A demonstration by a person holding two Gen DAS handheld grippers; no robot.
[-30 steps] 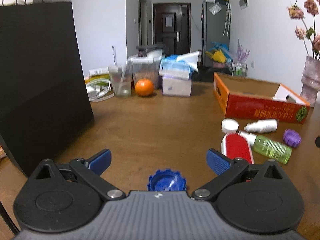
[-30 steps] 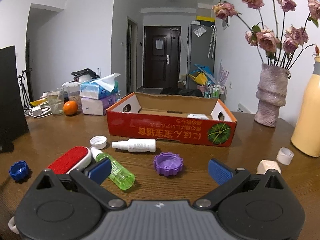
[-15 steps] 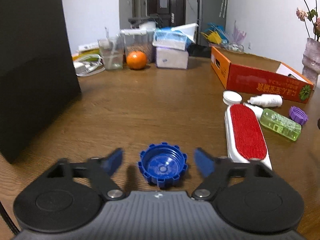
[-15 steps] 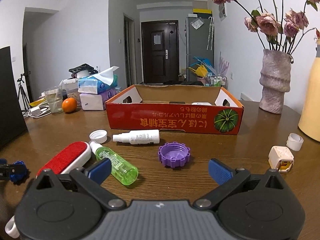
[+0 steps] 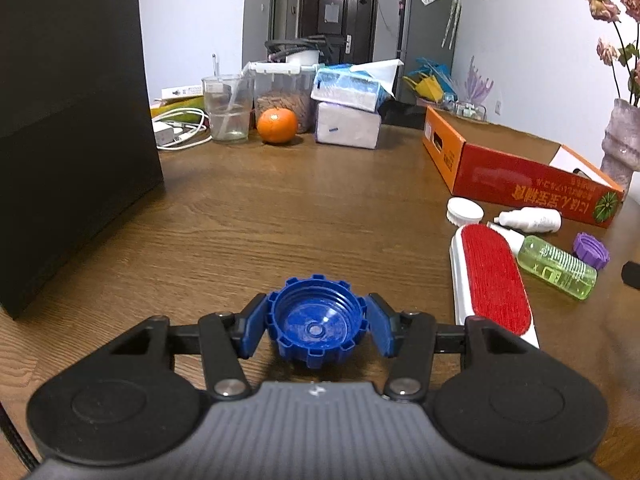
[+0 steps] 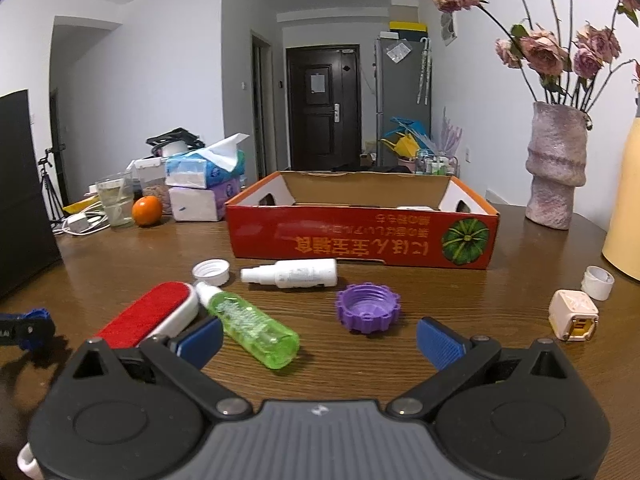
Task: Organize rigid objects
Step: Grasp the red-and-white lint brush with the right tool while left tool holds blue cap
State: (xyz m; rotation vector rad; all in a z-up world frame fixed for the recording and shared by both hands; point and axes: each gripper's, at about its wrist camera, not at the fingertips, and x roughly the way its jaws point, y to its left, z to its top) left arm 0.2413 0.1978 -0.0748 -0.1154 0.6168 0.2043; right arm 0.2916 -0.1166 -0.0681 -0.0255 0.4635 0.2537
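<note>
A blue ridged cap (image 5: 316,322) lies open side up on the wooden table. My left gripper (image 5: 317,312) has it between its blue pads; the jaws are closing and both pads touch the cap's sides. To its right lie a red lint brush (image 5: 494,280) and a green spray bottle (image 5: 556,266). My right gripper (image 6: 319,336) hangs open and holds nothing, just short of a purple cap (image 6: 368,308), with the green spray bottle (image 6: 252,328) and a white spray bottle (image 6: 292,273) ahead. Behind them stands the open red cardboard box (image 6: 360,240).
A tall black bag (image 5: 68,120) stands at the left. An orange (image 5: 277,125), a glass and tissue packs sit at the back. A white cap (image 6: 211,271) lies by the brush. At the right are a vase (image 6: 556,164), a yellow bottle (image 6: 624,200) and a small white cube (image 6: 574,314).
My left gripper has sunk toward the table and its jaws have come in from wide open onto the blue cap. The right gripper has stayed open and in place.
</note>
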